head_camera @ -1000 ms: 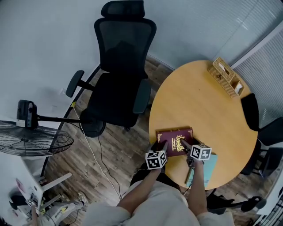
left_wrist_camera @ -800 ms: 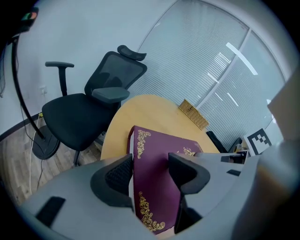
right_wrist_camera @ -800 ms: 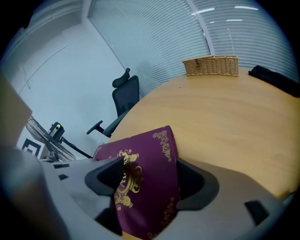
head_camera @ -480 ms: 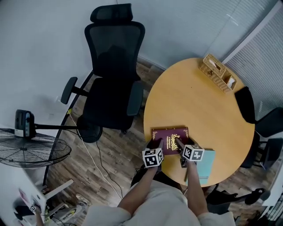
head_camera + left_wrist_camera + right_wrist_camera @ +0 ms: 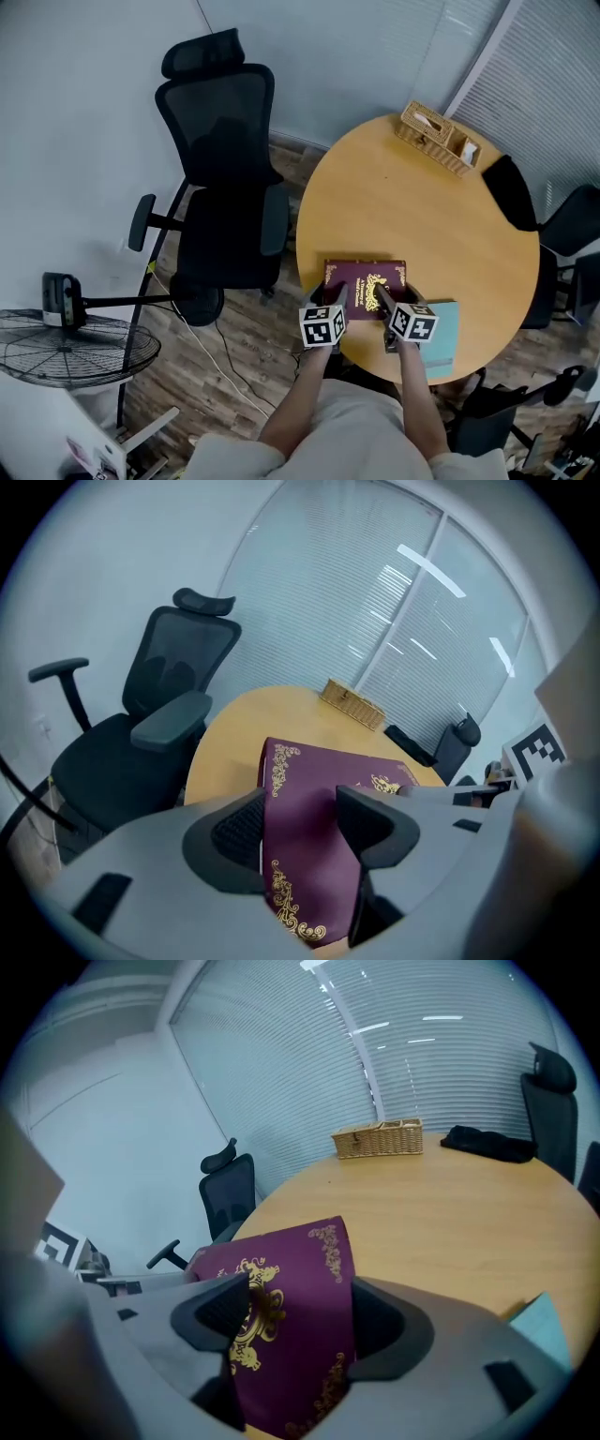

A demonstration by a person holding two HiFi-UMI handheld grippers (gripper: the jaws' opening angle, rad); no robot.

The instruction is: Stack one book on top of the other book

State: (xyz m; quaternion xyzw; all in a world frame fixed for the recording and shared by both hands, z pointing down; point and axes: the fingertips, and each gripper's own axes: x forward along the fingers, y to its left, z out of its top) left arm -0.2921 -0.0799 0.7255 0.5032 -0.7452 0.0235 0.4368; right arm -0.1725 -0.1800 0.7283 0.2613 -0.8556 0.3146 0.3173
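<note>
Two-handed hold: left gripper (image 5: 337, 298) and right gripper (image 5: 382, 296) each pinch the maroon book (image 5: 366, 277) by its near edge at 6 o'clock on the table (image 5: 422, 202), teal book (image 5: 448, 337) lying around 4 o'clock of it, nearer the right gripper.

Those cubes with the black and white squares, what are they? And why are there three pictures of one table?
The cubes are part of two grabbing tools. There is no robot here: a person holds the left gripper in one hand and the right gripper in the other. Each has two jaws that pinch.

The head view comes from a camera on the person's head, looking down. The left gripper view and the right gripper view come from little cameras riding on the tools, looking along their jaws.

On the round table lie a red book with gold patterns and a blue book beside it. A basket sits at the far edge.

Both tools are pinching the red book's near edge.
</note>
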